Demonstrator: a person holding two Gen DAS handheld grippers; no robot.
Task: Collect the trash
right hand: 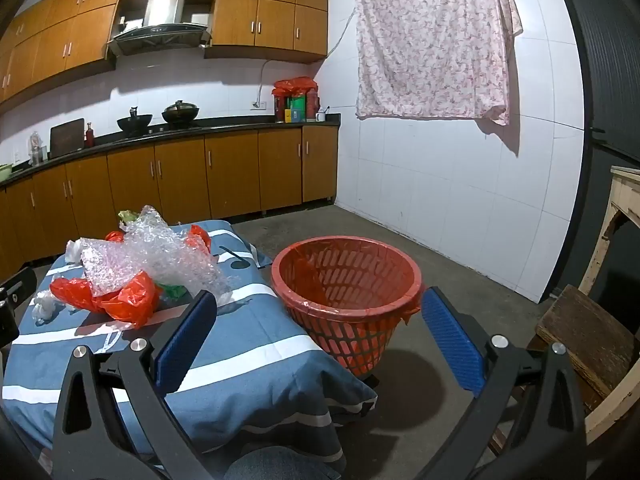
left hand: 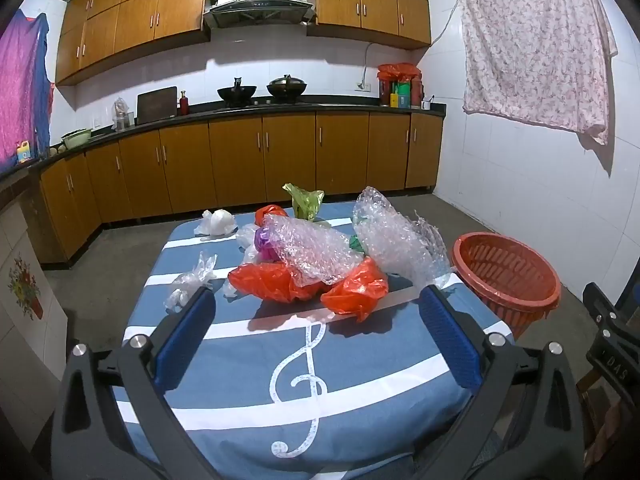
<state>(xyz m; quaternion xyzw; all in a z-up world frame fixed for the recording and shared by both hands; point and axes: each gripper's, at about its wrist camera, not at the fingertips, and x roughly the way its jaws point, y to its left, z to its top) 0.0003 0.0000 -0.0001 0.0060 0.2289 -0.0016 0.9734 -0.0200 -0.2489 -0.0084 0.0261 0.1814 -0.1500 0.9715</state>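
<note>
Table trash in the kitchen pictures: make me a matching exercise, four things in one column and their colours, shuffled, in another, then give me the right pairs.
Things:
1. basket
2. bubble wrap
3. tablecloth
4. crumpled bag at the table's far edge

Colours:
A. blue with white stripes
B. yellow-green
C. red-orange
D. clear

Pairs: 1-C, 2-D, 3-A, 4-B
</note>
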